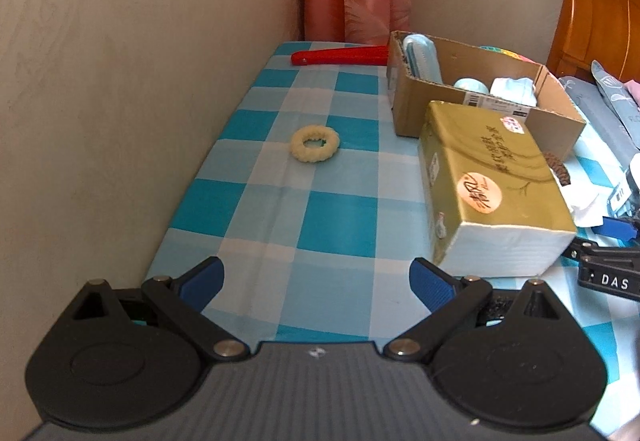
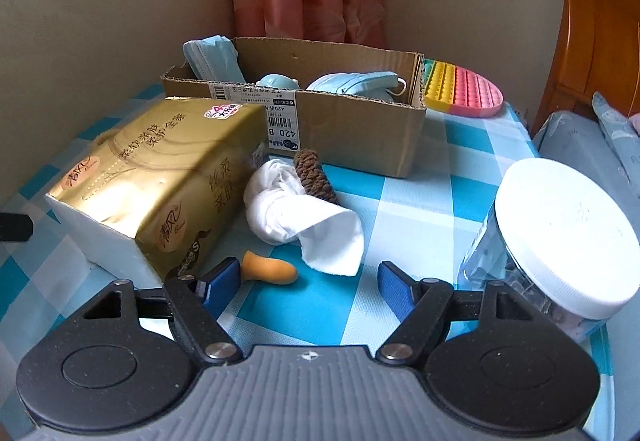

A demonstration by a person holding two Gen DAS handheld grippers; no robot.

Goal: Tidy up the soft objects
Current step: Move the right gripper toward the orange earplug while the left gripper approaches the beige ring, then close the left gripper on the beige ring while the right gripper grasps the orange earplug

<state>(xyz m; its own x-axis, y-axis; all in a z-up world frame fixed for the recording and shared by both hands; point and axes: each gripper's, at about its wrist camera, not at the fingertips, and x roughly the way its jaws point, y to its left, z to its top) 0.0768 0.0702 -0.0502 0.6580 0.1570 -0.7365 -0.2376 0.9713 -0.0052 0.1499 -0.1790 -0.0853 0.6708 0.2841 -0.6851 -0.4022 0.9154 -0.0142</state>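
A cream scrunchie (image 1: pixel 315 143) lies on the blue checked tablecloth (image 1: pixel 320 217), well ahead of my open, empty left gripper (image 1: pixel 316 283). A cardboard box (image 2: pixel 352 129) holds blue face masks (image 2: pixel 360 83) and a pale blue object; it also shows in the left wrist view (image 1: pixel 480 109). A gold tissue pack (image 2: pixel 156 177) lies in front of it, also in the left wrist view (image 1: pixel 492 185). A knotted white cloth (image 2: pixel 296 217), a brown scrunchie (image 2: pixel 314 175) and an orange earplug (image 2: pixel 268 271) lie just ahead of my open, empty right gripper (image 2: pixel 308 287).
A clear jar with a white lid (image 2: pixel 560 237) stands close on the right. A rainbow pop-it toy (image 2: pixel 464 89) lies behind the box. A red comb (image 1: pixel 340 55) lies at the far end. A wall bounds the left; a wooden headboard (image 2: pixel 592 29) and bedding stand right.
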